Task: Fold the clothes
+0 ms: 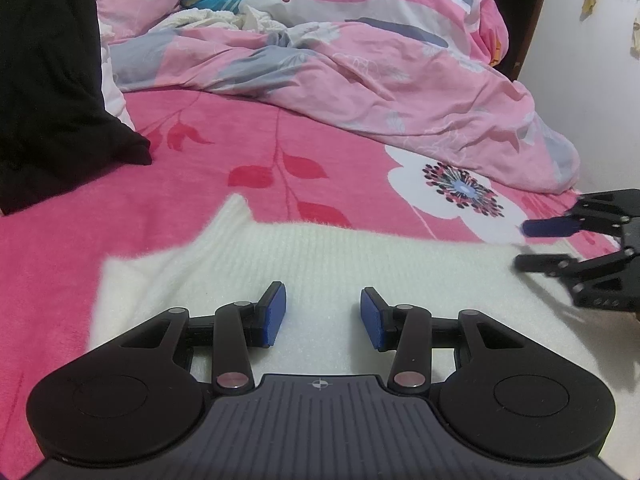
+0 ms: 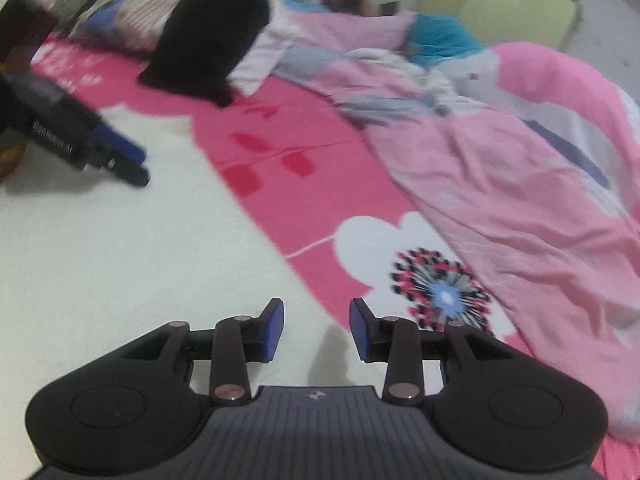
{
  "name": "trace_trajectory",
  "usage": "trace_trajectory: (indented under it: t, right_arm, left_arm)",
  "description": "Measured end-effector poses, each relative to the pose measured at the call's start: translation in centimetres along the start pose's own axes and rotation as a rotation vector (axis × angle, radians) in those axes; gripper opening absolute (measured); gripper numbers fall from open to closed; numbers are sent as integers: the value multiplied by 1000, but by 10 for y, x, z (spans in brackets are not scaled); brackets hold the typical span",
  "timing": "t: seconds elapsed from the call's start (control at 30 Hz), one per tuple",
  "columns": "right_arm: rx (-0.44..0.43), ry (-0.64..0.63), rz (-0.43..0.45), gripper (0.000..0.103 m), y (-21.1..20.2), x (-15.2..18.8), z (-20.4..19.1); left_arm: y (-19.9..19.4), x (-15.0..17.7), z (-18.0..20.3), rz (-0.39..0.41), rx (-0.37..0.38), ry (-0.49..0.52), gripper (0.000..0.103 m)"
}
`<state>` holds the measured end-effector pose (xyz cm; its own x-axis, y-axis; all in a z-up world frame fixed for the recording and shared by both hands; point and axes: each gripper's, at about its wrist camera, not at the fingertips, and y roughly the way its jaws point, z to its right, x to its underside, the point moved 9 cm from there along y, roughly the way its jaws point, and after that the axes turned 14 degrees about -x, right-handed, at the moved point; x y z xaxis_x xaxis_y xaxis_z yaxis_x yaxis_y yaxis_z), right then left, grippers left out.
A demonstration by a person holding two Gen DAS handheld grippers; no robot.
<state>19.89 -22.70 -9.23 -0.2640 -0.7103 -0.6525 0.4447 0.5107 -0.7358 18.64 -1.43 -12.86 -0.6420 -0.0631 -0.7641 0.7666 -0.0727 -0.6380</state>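
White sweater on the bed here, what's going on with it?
A person with a gripper in each hand is folding a white knit sweater spread flat on the pink floral bedsheet. The left gripper hovers over its middle, jaws apart, gripping nothing. The right gripper sits at the sweater's right edge, also holding nothing. A black garment and rumpled pink duvet lie beyond.

Open pink bedsheet (image 1: 240, 148) lies ahead of the left gripper (image 1: 323, 316); a rumpled quilt (image 1: 360, 80) blocks beyond, black garment (image 1: 48, 92) far left.
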Motion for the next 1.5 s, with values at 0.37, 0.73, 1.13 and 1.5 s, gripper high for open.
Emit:
trace_trajectory:
  t: [0.37,0.73,1.13,1.5]
  right_arm:
    - [12,-96,-50,3,14,0,-17]
    - [170,-209,-82,2,31,6,-12]
    - [367,382,215,50,-77,28,95]
    - [38,412,175,28,-38,23,22]
  left_arm:
    - [0,0,-1,2,3,-4,43]
    - [0,1,0,5,1,-4,43]
    - [0,1,-1,5,-1,-2,43]
    - [-1,2,0,10,-10,7,43]
